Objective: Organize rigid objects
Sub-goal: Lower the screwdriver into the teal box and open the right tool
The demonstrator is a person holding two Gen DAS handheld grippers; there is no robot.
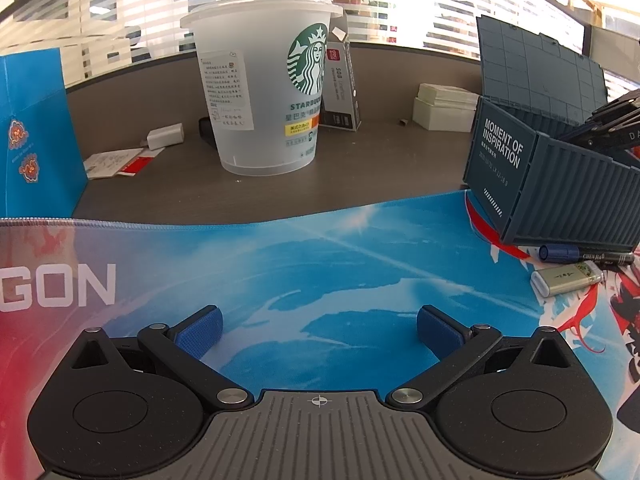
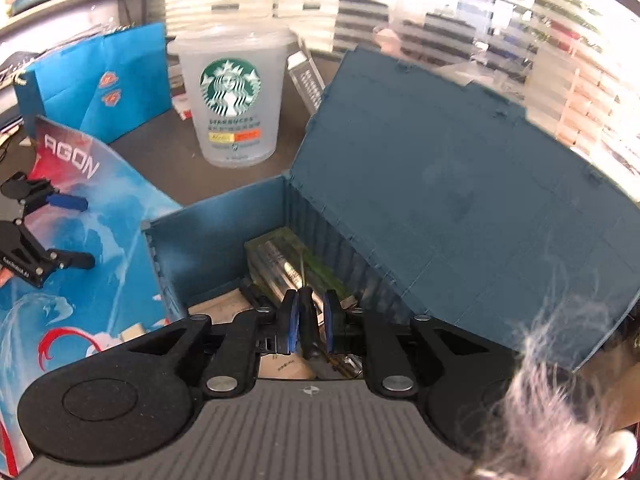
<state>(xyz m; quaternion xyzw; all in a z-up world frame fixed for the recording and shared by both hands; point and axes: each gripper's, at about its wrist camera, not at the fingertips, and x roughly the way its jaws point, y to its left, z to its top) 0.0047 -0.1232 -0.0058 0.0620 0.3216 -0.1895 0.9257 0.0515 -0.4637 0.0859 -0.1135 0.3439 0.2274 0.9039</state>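
Observation:
A dark blue container-shaped box [image 1: 560, 184] stands at the right of the desk mat [image 1: 320, 264] with its lid [image 2: 460, 192] raised. My right gripper [image 2: 311, 322] is above the open box, with a slim dark pen-like object [image 2: 307, 320] between its narrowly parted pads. A clear packet [image 2: 280, 264] lies inside the box. My left gripper [image 1: 319, 326] is open and empty over the mat; it also shows in the right wrist view [image 2: 68, 232]. A blue-capped marker [image 1: 584, 254] and a silver lighter [image 1: 568, 278] lie in front of the box.
A frosted Starbucks cup [image 1: 264, 92] stands behind the mat. A blue paper bag [image 1: 32, 136] is at the left. A white charger [image 1: 166, 136], papers [image 1: 116, 162], a small grey carton [image 1: 342, 92] and white boxes [image 1: 444, 108] lie on the grey desk.

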